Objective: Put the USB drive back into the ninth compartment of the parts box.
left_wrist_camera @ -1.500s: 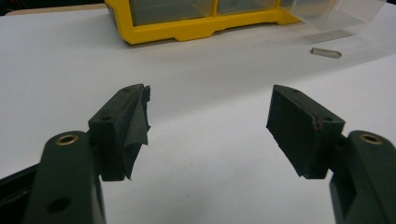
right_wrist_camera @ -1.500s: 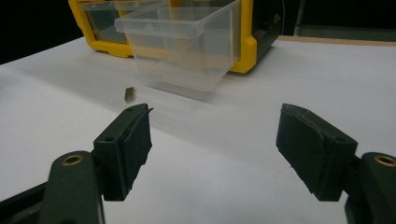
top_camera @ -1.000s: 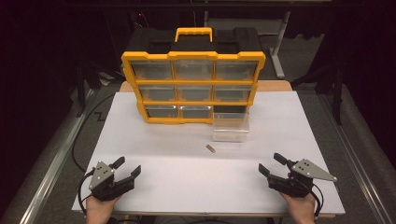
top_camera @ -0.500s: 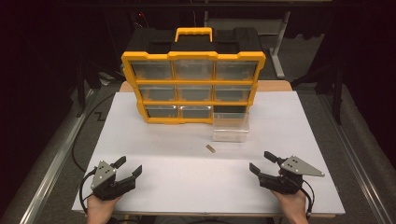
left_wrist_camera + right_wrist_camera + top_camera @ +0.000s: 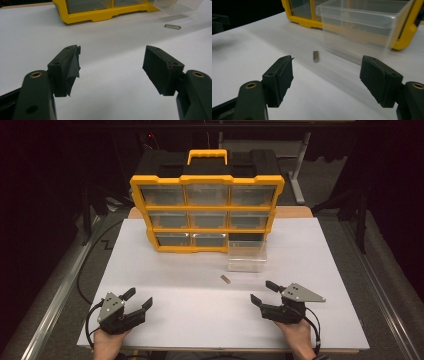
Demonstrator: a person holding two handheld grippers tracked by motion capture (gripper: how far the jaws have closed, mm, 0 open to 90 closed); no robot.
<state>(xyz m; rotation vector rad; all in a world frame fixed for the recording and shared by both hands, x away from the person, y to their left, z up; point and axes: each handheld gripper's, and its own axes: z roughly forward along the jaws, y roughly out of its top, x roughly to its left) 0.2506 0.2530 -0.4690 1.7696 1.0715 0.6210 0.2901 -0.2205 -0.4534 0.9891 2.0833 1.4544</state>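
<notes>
A small grey metal piece (image 5: 225, 279) lies on the white table, just in front of a clear plastic drawer (image 5: 246, 256) pulled out of the yellow organizer (image 5: 207, 213). In the right gripper view the piece (image 5: 316, 56) lies ahead between the jaws, with the drawer (image 5: 364, 27) behind it. My right gripper (image 5: 264, 291) is open, a short way right of the piece and empty. My left gripper (image 5: 138, 298) is open near the front left edge, holding nothing; its view shows the piece (image 5: 173, 26) far off at the upper right.
The organizer has a black top with a yellow handle (image 5: 207, 156) and several clear drawers; its bottom right slot (image 5: 246, 237) is empty. The white table top (image 5: 200, 315) spreads between the grippers. Dark floor and metal rails flank the table.
My right gripper has moved left and forward toward the small metal piece. The left gripper has hardly moved.
</notes>
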